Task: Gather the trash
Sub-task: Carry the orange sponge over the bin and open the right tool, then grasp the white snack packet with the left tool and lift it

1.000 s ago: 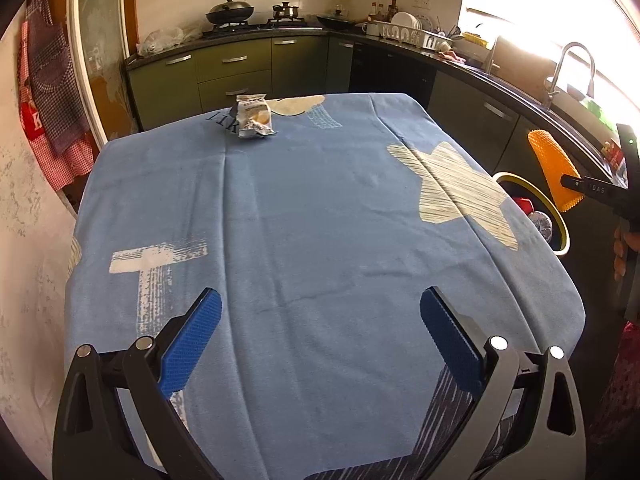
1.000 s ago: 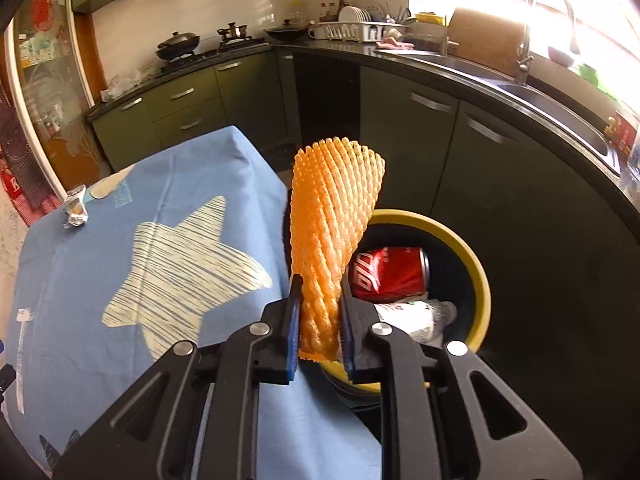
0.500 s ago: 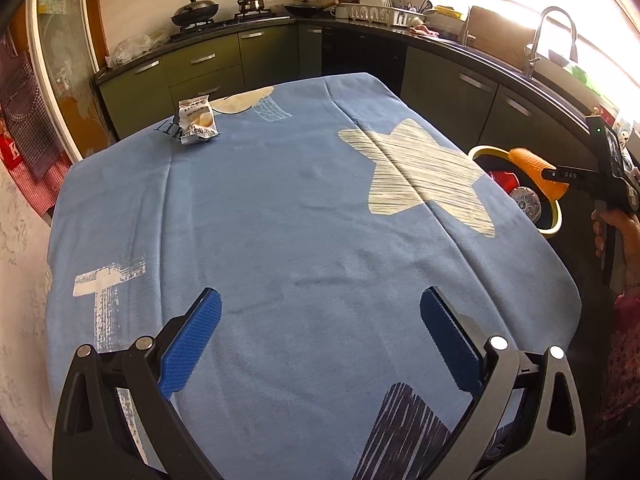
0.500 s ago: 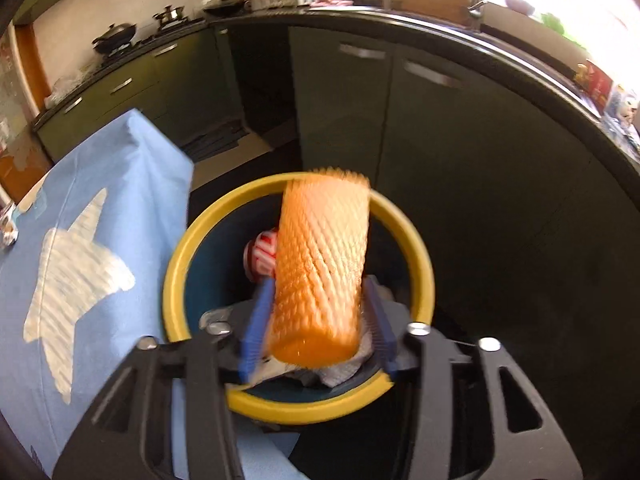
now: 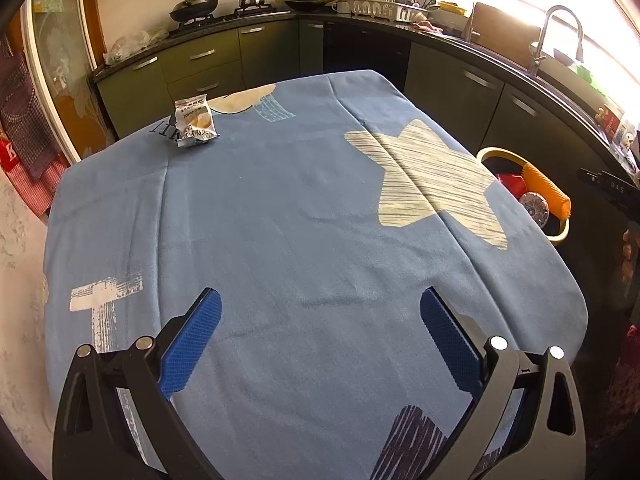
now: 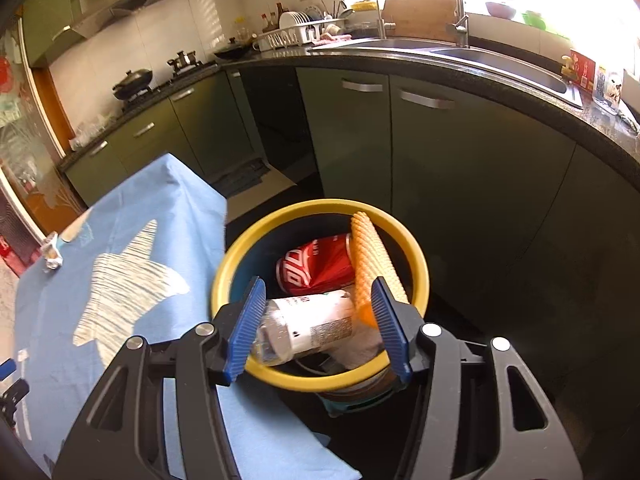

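A yellow-rimmed trash bin [image 6: 240,249] stands on the floor beside the table; it also shows in the left wrist view [image 5: 496,153]. In it lie an orange foam net sleeve [image 6: 370,256], a red soda can [image 6: 310,268] and a plastic bottle [image 6: 304,326]. The sleeve [image 5: 546,196] leans on the bin's rim. My right gripper [image 6: 318,322] is open and empty, just above the bin's near rim. A crumpled snack wrapper [image 5: 194,122] lies at the table's far left; it shows small in the right wrist view [image 6: 52,254]. My left gripper [image 5: 320,340] is open and empty above the table's near edge.
The table wears a blue cloth with a pale star print [image 5: 428,176]. Dark green kitchen cabinets [image 6: 440,152] with a black counter and a sink [image 6: 508,64] curve around behind the bin. A stove with a wok [image 5: 194,2] stands at the back.
My right gripper opened and let go of the orange foam sleeve, which now lies in the bin. The right gripper pulled back a little. The left gripper turned slightly towards the wrapper.
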The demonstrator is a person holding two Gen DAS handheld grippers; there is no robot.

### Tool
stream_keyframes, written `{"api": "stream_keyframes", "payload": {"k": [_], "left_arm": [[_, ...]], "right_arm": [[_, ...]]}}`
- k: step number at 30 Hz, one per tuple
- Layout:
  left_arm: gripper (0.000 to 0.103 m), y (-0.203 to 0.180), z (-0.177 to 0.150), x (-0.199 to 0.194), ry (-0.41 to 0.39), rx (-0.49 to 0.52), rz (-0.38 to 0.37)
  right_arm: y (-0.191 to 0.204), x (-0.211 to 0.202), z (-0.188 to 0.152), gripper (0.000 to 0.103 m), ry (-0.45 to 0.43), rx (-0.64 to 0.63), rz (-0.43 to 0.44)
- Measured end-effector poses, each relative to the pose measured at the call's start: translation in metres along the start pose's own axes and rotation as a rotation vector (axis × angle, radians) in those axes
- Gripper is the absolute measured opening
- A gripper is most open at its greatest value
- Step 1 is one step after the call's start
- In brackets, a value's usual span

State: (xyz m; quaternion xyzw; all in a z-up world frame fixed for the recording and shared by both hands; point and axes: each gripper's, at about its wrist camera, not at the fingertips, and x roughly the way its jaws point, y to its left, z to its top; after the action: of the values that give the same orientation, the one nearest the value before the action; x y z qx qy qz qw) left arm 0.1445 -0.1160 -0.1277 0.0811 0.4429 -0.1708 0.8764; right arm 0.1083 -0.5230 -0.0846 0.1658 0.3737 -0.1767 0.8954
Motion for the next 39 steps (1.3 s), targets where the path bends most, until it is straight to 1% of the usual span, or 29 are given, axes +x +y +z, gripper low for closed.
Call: {"api": "stream_keyframes", "payload": {"k": [2, 4, 7, 11, 13, 18, 20, 22, 26, 29, 33, 35, 36, 37, 39], "left_arm": [[0.098, 0.012, 0.009, 0.005, 0.005, -0.023, 0.001], [0.098, 0.026, 0.02, 0.01, 0.011, -0.049, 0.02], [0.098, 0.055, 0.045, 0.017, -0.002, -0.097, 0.079], [0.098, 0.091, 0.081, 0.033, -0.015, -0.178, 0.12], [0.098, 0.105, 0.098, 0.047, -0.014, -0.212, 0.122], [0.098, 0.134, 0.14, 0.099, 0.022, -0.276, 0.178], [0.098, 0.144, 0.151, 0.117, 0.042, -0.306, 0.183], [0.098, 0.154, 0.163, 0.135, 0.053, -0.334, 0.212], [0.098, 0.163, 0.175, 0.156, 0.054, -0.366, 0.268], [0.098, 0.166, 0.182, 0.169, 0.058, -0.369, 0.306], [0.098, 0.169, 0.187, 0.18, 0.061, -0.376, 0.321], [0.093, 0.168, 0.188, 0.183, 0.058, -0.372, 0.335], [0.086, 0.168, 0.189, 0.184, 0.062, -0.37, 0.345], [0.083, 0.169, 0.189, 0.187, 0.071, -0.372, 0.35], [0.069, 0.172, 0.186, 0.189, 0.081, -0.381, 0.343]], "right_arm": [[0.004, -0.007, -0.001, 0.055, -0.013, -0.006, 0.016], [0.01, -0.013, -0.001, 0.058, -0.021, -0.018, 0.034], [0.019, -0.016, -0.001, 0.058, -0.026, -0.036, 0.057], [0.029, -0.015, 0.0, 0.058, -0.023, -0.053, 0.084], [0.03, -0.012, 0.0, 0.058, -0.015, -0.059, 0.093], [0.033, -0.002, -0.002, 0.059, 0.011, -0.063, 0.11], [0.033, 0.001, -0.003, 0.059, 0.021, -0.063, 0.113], [0.032, 0.004, -0.004, 0.059, 0.03, -0.061, 0.118], [0.029, 0.01, -0.005, 0.059, 0.044, -0.05, 0.132], [0.027, 0.014, -0.005, 0.059, 0.055, -0.045, 0.135], [0.026, 0.018, -0.007, 0.059, 0.065, -0.041, 0.14], [0.025, 0.019, -0.007, 0.059, 0.068, -0.039, 0.142], [0.026, 0.02, -0.007, 0.059, 0.07, -0.039, 0.143], [0.026, 0.021, -0.008, 0.059, 0.071, -0.04, 0.143], [0.026, 0.021, -0.007, 0.059, 0.072, -0.04, 0.145]]}}
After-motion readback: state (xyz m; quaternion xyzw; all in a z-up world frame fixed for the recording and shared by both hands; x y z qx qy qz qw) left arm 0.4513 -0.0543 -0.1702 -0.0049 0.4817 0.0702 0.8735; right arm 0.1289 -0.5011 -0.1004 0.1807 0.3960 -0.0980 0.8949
